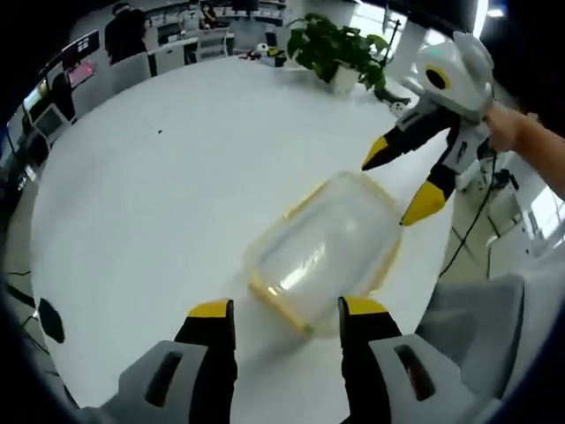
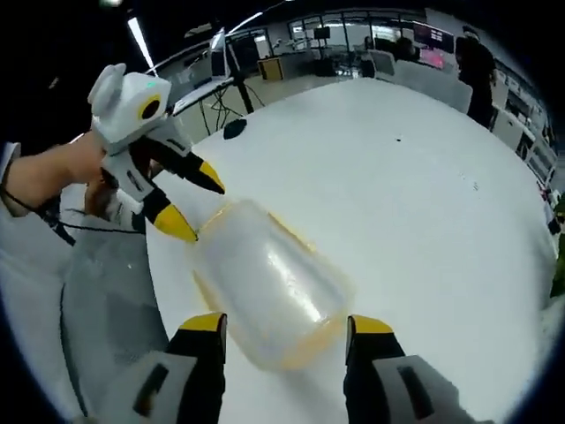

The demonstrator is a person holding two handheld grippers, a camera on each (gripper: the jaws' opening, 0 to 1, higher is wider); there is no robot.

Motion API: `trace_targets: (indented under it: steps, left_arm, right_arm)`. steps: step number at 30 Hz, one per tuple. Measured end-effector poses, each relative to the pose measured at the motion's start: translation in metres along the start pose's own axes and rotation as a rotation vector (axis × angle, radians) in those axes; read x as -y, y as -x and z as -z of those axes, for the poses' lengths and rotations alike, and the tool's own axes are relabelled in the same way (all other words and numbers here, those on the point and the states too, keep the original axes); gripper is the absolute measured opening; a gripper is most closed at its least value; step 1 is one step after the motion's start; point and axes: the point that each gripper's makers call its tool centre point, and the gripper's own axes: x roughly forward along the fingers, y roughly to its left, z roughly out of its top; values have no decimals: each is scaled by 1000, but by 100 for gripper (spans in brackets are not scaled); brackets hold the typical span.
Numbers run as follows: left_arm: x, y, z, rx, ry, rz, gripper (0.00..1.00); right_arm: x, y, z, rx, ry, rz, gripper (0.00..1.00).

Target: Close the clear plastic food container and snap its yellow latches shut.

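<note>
The clear container (image 1: 322, 252) with yellow trim sits lid-on upon the white counter (image 1: 168, 194). Both hand-held grippers, left (image 1: 287, 311) and right (image 2: 284, 324), gape wide, holding nothing.

container (image 1: 323, 252) | clear plastic, yellow-trimmed | lid on | flat on white table (image 1: 177, 203) near edge

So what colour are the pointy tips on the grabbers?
Yellow, clearest on the right gripper in the left gripper view.

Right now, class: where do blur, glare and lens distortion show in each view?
Left gripper view: the food container smears with motion blur; the white table bows from fisheye. Right gripper view: glare streaks the container's clear lid; the table edge curves.
</note>
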Motion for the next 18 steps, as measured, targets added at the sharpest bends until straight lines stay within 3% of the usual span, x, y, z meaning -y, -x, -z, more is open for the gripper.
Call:
trace_targets:
  steps: [1,6,15,18]
  left_arm:
    - [-1,-1,1,-4,5,-11,45]
    - [1,-6,9,-37,94,-24,45]
    - [6,-7,-1,18,233,-32,44]
    - [7,-9,-1,15,258,-39,43]
  right_arm:
    - [1,1,-4,21,-19,11,58]
    - [7,0,1,-3,-75,45,55]
    - [24,1,7,-4,-201,159,52]
    - [22,0,7,0,-213,153,52]
